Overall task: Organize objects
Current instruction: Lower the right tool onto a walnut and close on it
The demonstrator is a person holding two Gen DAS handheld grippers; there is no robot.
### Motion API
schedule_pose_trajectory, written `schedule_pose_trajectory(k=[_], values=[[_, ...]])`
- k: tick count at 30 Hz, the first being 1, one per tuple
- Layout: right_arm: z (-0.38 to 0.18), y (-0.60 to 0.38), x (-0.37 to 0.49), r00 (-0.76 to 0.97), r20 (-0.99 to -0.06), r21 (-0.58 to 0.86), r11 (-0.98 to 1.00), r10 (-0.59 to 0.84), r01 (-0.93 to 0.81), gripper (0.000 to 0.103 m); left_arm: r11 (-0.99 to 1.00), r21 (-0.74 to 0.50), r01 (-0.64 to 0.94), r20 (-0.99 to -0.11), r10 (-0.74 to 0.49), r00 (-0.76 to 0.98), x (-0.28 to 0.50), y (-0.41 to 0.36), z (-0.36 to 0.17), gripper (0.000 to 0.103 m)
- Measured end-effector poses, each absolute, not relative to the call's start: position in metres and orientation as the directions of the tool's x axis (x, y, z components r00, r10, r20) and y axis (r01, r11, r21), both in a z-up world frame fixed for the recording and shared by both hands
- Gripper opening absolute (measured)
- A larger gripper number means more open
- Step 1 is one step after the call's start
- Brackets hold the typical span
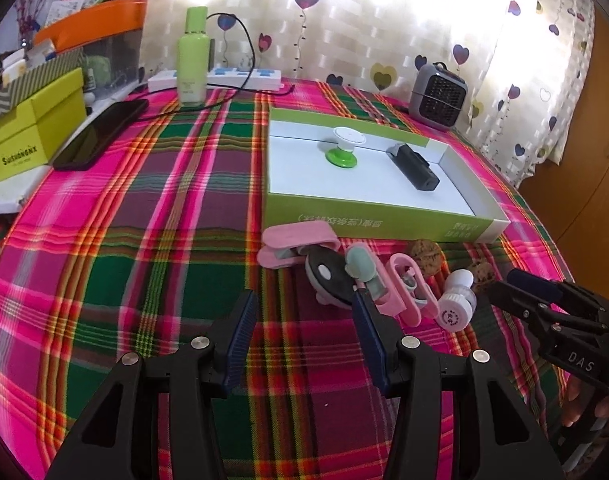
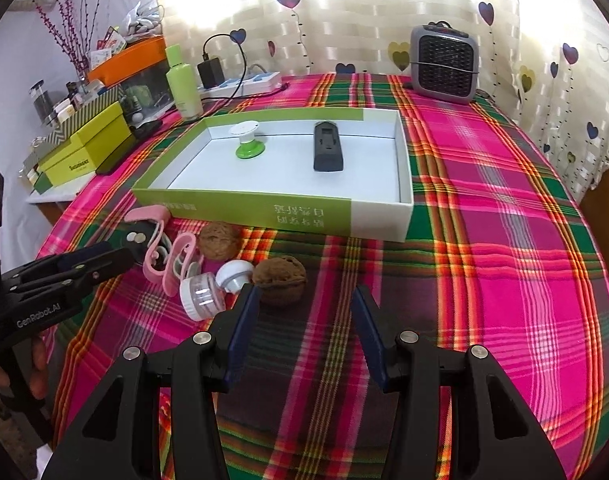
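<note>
Right wrist view: right gripper (image 2: 304, 300) jaws half-open, empty; walnut (image 2: 279, 279) just ahead-left, nearer than left gripper (image 2: 100, 256), whose jaws are also half-open, empty.

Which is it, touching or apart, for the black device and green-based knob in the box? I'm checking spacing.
Apart. The right wrist view shows bare white box floor between the black device and the green-based knob.

Left gripper (image 1: 304, 312) is seen at lower centre, jaws apart, nothing held between them. Right gripper (image 1: 516, 280) enters at right edge. A cluster of small items, pink clip (image 1: 296, 240), walnut (image 1: 426, 258) and white vial (image 1: 458, 304), is located just below the green tray (image 1: 368, 216) on the plaid-covered bench (image 1: 144, 220).
</note>
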State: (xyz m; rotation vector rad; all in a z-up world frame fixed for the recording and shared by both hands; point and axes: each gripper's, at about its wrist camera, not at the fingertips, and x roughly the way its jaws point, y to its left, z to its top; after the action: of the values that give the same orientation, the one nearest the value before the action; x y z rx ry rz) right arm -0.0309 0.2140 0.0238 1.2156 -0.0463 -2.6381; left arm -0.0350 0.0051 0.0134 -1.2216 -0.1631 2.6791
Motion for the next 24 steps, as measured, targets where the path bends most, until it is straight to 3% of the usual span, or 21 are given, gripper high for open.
schedule_pose_trajectory(k=[24], values=[[0.021,0.207,-0.052,-0.604,-0.76,0.131,-0.967,-0.238,0.217,0.049,-0.977,-0.184,-0.108,-0.75,0.21,-0.627,-0.055,0.01,0.009,0.048]])
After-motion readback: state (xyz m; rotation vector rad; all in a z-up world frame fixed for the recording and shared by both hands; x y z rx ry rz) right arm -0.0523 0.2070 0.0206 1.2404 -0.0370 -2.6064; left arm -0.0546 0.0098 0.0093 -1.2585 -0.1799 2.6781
